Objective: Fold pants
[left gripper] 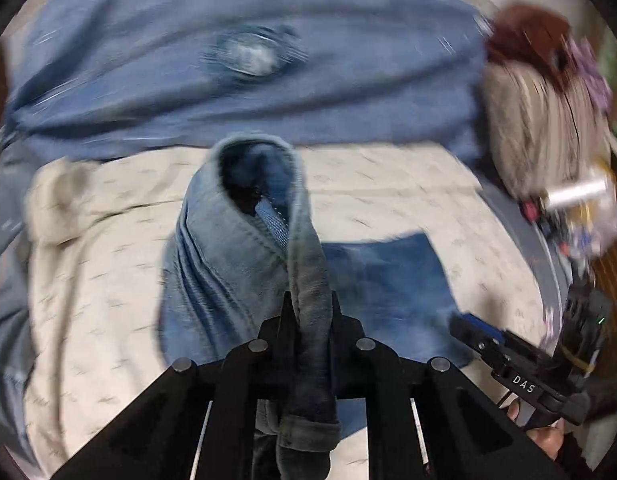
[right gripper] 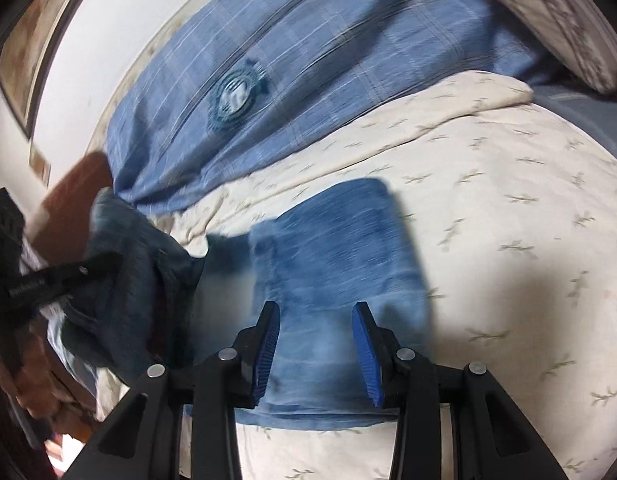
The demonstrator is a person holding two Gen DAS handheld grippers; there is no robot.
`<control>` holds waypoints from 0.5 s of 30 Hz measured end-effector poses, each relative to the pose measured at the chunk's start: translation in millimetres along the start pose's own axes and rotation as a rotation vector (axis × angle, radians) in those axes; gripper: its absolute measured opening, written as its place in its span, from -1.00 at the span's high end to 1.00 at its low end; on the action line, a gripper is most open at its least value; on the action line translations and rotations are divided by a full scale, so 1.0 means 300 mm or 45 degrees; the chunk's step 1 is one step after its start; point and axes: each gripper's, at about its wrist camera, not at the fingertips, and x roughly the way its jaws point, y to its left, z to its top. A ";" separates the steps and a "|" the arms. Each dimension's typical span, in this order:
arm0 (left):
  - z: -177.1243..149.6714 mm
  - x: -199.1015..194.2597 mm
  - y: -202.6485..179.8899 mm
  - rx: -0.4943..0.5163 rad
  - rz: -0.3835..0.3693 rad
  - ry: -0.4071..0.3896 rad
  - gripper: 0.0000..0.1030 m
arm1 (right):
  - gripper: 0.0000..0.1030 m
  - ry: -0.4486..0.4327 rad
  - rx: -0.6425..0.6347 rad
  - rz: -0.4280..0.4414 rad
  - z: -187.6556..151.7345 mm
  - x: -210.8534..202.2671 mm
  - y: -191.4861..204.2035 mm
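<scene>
The pants are blue denim jeans (left gripper: 236, 248) on a cream bedspread (left gripper: 108, 280). My left gripper (left gripper: 308, 312) is shut on a bunched edge of the jeans and holds it lifted above the bed. The rest of the jeans (right gripper: 332, 248) lies flat on the bedspread (right gripper: 508, 240). My right gripper (right gripper: 316, 336) is open, its blue pads (right gripper: 268, 344) spread just above the flat denim, holding nothing. In the right wrist view the left gripper (right gripper: 88, 268) shows at the left with the lifted denim (right gripper: 128, 280). The right gripper (left gripper: 480, 332) shows at the lower right of the left wrist view.
A blue plaid pillow (left gripper: 244, 60) with a round emblem (right gripper: 234, 94) lies at the head of the bed. A plush toy (left gripper: 540, 112) and small cluttered items (left gripper: 580, 208) sit to the right. A wall and a picture frame (right gripper: 32, 40) are at the left.
</scene>
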 end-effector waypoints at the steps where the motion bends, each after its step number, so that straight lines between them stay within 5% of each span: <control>1: 0.005 0.035 -0.049 0.033 -0.017 0.044 0.73 | 0.21 -0.004 0.021 0.001 0.005 -0.010 -0.019; 3: 0.014 0.062 -0.110 0.053 -0.145 0.086 0.73 | 0.20 0.007 0.073 0.022 0.015 -0.020 -0.055; 6: 0.033 -0.032 -0.116 0.058 -0.240 -0.026 0.73 | 0.03 0.051 0.175 0.135 0.020 -0.021 -0.100; 10: 0.043 -0.142 0.004 0.034 -0.138 -0.127 0.44 | -0.31 0.075 0.243 0.346 0.025 -0.014 -0.097; 13: 0.004 -0.123 0.147 -0.042 -0.052 -0.074 0.40 | -0.37 0.148 0.319 0.492 0.015 0.031 -0.078; 15: -0.057 -0.085 0.232 -0.095 0.000 -0.017 0.40 | -0.38 0.181 0.320 0.482 0.007 0.063 -0.056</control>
